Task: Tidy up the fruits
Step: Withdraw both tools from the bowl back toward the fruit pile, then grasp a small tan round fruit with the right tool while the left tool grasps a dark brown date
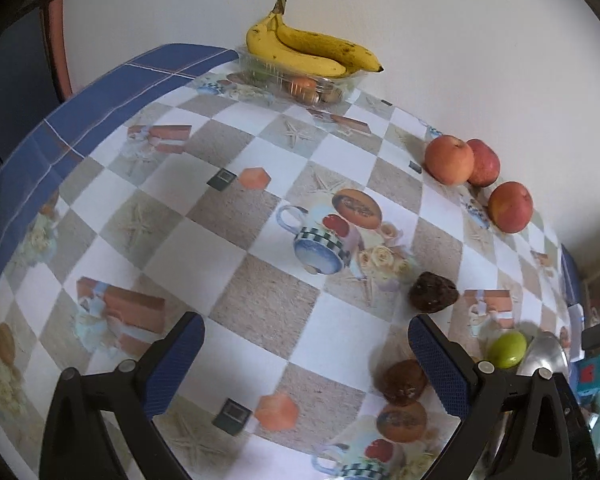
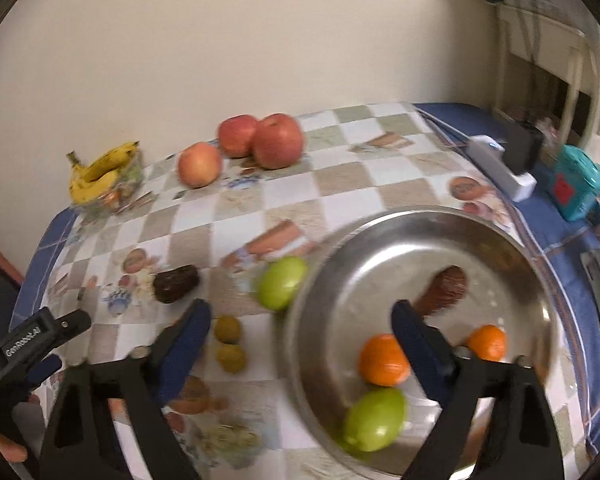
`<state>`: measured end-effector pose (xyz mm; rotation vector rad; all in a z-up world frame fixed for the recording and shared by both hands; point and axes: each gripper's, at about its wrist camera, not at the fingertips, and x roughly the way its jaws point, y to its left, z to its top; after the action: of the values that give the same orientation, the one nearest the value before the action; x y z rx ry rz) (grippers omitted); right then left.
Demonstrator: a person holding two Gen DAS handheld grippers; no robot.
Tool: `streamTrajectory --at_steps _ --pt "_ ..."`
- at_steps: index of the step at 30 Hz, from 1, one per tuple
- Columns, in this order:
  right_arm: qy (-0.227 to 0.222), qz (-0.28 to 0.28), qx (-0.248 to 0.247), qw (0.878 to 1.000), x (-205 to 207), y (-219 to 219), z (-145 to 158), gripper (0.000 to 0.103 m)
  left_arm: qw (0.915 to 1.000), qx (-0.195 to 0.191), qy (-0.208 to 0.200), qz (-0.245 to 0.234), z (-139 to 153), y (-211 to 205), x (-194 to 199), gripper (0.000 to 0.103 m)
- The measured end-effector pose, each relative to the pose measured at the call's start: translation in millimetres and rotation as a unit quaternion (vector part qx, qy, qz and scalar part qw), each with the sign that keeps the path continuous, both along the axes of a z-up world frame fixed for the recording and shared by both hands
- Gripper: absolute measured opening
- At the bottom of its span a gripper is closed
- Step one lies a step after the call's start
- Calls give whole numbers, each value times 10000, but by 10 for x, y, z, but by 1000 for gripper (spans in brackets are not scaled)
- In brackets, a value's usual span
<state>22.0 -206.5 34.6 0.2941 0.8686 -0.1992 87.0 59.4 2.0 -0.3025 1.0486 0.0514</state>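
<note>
A steel bowl (image 2: 420, 280) sits under the right tongs (image 2: 300, 320), holding two oranges (image 2: 382, 360), a green fruit (image 2: 374, 418) and a brown fruit (image 2: 444, 288) just past the right finger. These tongs are spread wide and grip nothing. Just outside the bowl's rim, between the fingers, lies another green fruit (image 2: 282, 282); two small olive-coloured fruits (image 2: 228, 328) lie beside the left finger and a dark fruit (image 2: 176, 283) lies beyond it. Far ahead, three apples (image 2: 278, 140) stand near the wall, with bananas (image 2: 100, 172) on a clear tray (image 1: 300, 84) to their left. The left tongs (image 1: 306, 344) also gape empty above the checked tablecloth (image 1: 260, 216), a brown fruit (image 1: 404, 382) touching or just beside the inner face of their right finger.
</note>
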Motion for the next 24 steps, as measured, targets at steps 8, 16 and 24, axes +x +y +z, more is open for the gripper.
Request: streamTrajectory --at_steps 8,16,24 --pt "399 508 -22 9979 218 352 -81 68 9989 -322 286 -178 -60 -18 51 103" --pt "786 599 334 9945 444 399 -207 49 9980 -552 264 -163 -36 -86 100 90" --pt "1003 733 403 9914 541 405 -294 38 9932 -891 564 -496 -174 -327 183 80"
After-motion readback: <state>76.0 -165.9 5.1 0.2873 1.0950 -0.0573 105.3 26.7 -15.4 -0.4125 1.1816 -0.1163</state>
